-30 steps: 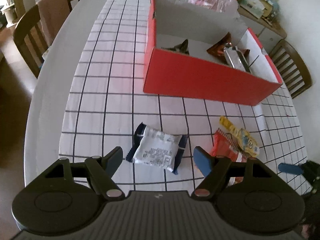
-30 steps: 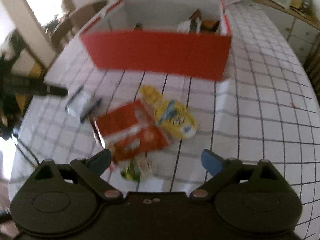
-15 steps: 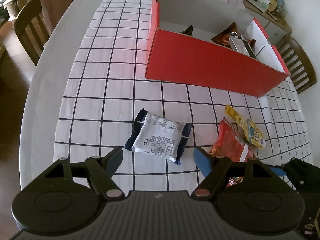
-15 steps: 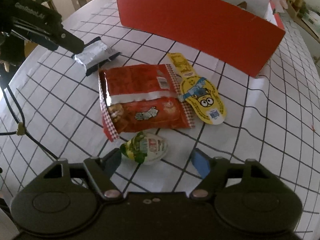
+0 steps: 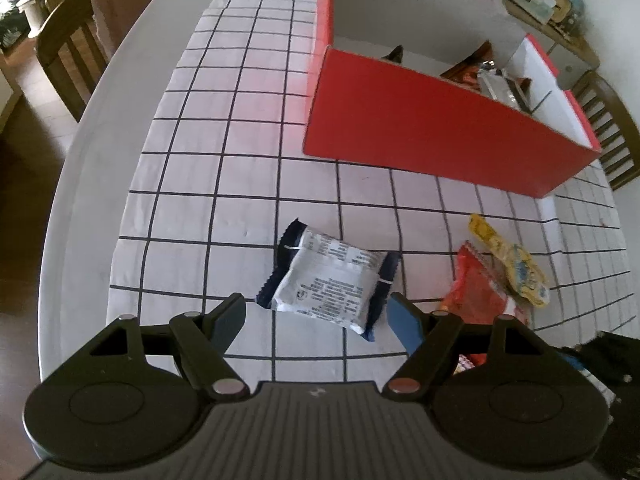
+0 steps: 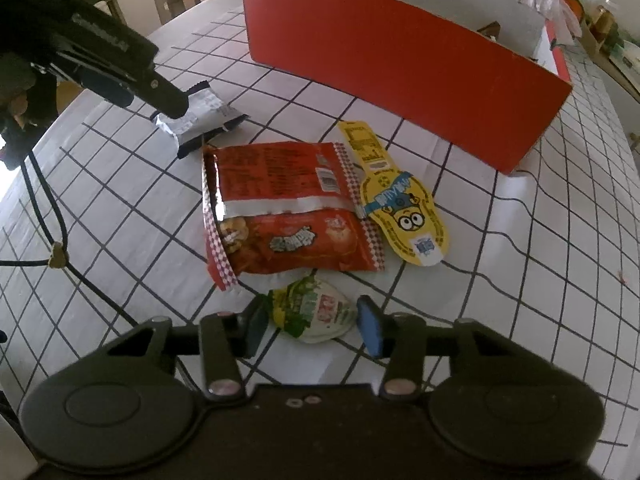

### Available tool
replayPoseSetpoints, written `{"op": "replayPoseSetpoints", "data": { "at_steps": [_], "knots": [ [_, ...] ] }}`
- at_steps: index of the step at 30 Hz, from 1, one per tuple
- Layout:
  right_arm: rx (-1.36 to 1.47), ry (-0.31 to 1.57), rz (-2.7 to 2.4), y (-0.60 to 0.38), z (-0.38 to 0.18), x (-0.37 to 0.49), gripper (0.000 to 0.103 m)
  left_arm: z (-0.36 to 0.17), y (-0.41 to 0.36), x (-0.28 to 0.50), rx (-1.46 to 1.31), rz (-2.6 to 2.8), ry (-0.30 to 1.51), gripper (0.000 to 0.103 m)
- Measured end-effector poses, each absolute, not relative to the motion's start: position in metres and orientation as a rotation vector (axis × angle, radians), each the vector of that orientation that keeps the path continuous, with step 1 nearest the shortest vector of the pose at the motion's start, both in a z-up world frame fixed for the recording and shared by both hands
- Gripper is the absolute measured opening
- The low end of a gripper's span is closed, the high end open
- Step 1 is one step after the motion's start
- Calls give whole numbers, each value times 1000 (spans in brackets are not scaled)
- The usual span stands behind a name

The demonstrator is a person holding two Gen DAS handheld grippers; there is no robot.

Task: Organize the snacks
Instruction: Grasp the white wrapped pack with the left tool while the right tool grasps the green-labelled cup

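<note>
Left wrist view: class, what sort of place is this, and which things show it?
Probably a home dining room: wooden dining chairs around a table with a grid-patterned tablecloth, and a cluttered sideboard behind.

A grid-patterned tablecloth [image 5: 248, 168] covers the table; left of it stand wooden chairs [image 5: 68, 60], one draped with what may be cloth

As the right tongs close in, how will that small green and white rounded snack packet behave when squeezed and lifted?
The small green and white rounded snack packet looks puffy, so it will likely give under the closing right tongs. Its glossy film may slip. It seems light and lies clear of the red crinkled snack bag, so it should lift alone.
</note>
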State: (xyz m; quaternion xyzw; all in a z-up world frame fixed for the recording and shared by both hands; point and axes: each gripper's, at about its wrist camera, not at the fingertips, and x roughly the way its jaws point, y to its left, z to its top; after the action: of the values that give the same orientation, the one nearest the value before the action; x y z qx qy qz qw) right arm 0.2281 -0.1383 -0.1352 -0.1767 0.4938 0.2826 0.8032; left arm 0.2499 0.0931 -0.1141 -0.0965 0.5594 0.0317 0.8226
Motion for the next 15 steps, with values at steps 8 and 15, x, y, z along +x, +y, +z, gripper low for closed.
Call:
{"op": "replayPoseSetpoints", "data": {
  "at_steps": [8,15],
  "knots": [
    [-316,1072,600,-152,-129,224,46,-133,85,272,-117,-10,1267,77],
    [-283,1070,601,-155,-126,222,46,-143,75,279,-41,-11,1275,82]
  ]
}}
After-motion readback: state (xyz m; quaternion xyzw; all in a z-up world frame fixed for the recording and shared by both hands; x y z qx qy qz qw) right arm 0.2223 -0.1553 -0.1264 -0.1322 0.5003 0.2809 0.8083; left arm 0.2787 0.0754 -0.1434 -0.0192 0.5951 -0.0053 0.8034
